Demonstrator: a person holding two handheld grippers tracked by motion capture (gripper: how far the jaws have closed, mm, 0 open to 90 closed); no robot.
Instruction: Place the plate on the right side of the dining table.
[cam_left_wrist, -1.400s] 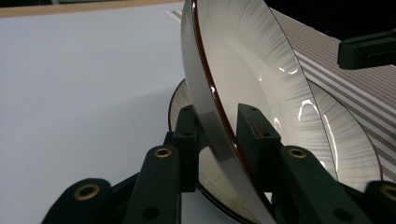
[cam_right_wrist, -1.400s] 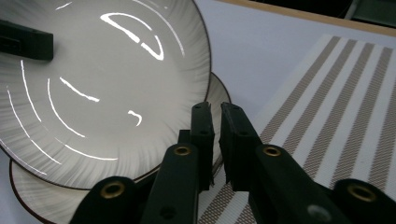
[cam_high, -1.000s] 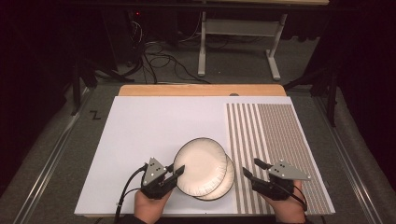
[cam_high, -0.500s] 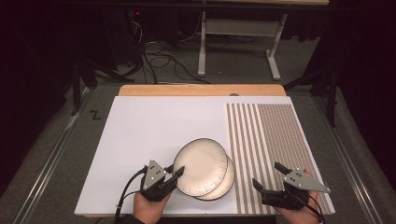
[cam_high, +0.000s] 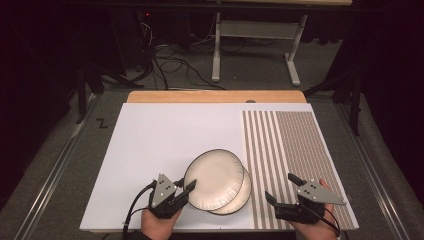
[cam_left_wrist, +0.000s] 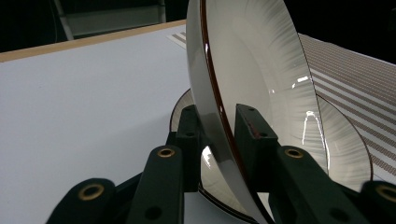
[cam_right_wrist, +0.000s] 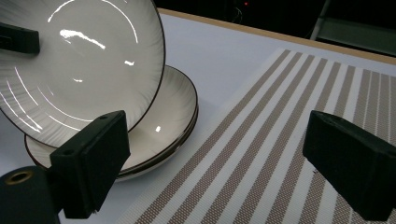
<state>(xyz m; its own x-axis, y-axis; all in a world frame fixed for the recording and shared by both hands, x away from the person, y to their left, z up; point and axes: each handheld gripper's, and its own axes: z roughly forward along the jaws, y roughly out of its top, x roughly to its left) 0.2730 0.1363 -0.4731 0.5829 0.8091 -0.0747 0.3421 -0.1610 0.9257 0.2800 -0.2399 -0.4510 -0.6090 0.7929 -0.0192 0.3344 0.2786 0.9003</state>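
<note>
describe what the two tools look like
Both tools are black with two blocky jaws. The left tool carries a grey three-cornered plate and trails a black cable; the right tool has the same plate, dotted with small holes, and a cable. Brass-ringed holes mark the jaw arms.

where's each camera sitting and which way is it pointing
high view: above the person's side, looking forward and down on the mat; both hands with left gripper and right gripper.
left gripper view: along its jaws, clamped on the top plate.
right gripper view: along its open jaws, across the stripes to the plates.
shared: top plate and lower plate.
</note>
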